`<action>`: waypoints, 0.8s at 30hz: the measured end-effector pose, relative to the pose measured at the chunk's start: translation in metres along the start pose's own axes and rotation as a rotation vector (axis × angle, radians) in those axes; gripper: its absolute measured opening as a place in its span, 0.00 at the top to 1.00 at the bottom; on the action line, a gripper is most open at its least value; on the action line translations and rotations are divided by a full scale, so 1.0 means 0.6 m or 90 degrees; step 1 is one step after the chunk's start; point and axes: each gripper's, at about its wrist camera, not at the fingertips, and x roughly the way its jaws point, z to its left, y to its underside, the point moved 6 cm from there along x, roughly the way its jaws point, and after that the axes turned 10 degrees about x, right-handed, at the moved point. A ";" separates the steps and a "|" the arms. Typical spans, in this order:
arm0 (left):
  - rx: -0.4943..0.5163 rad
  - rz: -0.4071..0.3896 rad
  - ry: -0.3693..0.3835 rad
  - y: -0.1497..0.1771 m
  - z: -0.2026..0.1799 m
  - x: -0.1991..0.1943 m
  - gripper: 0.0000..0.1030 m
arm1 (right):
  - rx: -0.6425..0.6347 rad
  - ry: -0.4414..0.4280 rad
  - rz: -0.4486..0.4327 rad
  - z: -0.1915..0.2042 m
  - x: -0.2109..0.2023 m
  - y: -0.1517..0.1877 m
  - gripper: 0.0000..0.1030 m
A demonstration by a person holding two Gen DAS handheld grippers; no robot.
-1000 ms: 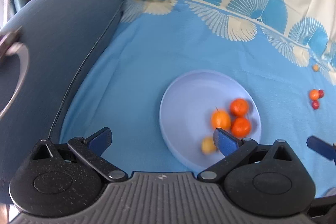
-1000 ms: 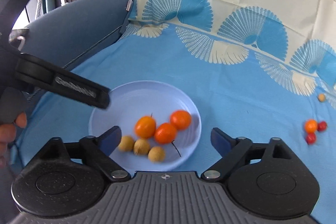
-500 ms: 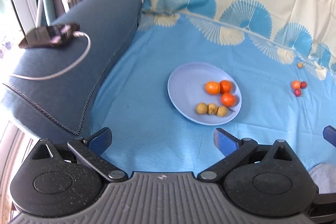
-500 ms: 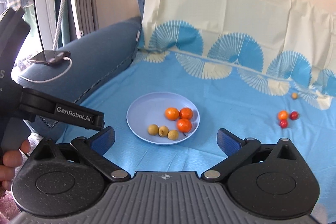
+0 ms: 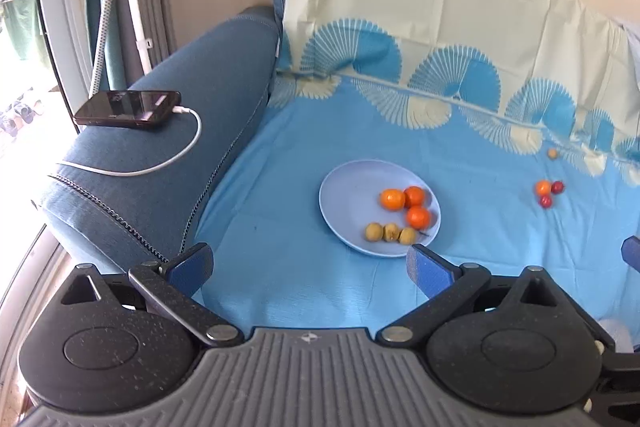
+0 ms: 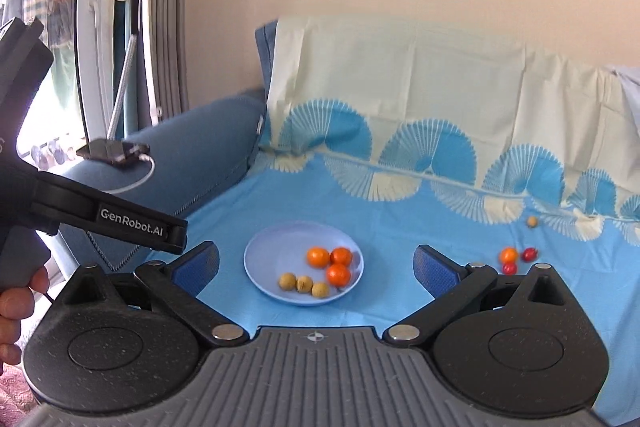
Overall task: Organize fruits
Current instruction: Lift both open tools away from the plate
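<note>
A pale blue plate (image 5: 348, 187) (image 6: 276, 251) lies on the blue sofa cover and holds three orange fruits (image 5: 404, 201) (image 6: 330, 261) and three yellow-brown fruits (image 5: 390, 231) (image 6: 304, 283). To its right on the cloth lie an orange fruit (image 5: 542, 187) (image 6: 508, 254) with two small red ones (image 5: 552, 195) (image 6: 520, 261), and one small yellow fruit (image 5: 552, 153) (image 6: 531, 221) farther back. My left gripper (image 5: 308, 267) is open and empty, well short of the plate. My right gripper (image 6: 316, 267) is open wide and empty, also held back from the plate.
A phone (image 5: 128, 108) on a white charging cable (image 5: 168, 159) rests on the blue sofa armrest (image 5: 168, 131) at the left. The cream and blue cover runs up the backrest (image 6: 420, 99). A hand (image 6: 16, 307) grips the left gripper's handle (image 6: 120, 219) at the left of the right wrist view.
Both grippers have drawn back and risen from the plate, which now looks smaller and farther off. The armrest, phone and wall have come into view. Both stay open and empty.
</note>
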 end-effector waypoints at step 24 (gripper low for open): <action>0.015 -0.006 -0.001 0.011 0.000 -0.016 0.00 | -0.001 -0.005 0.001 0.009 -0.017 0.002 0.01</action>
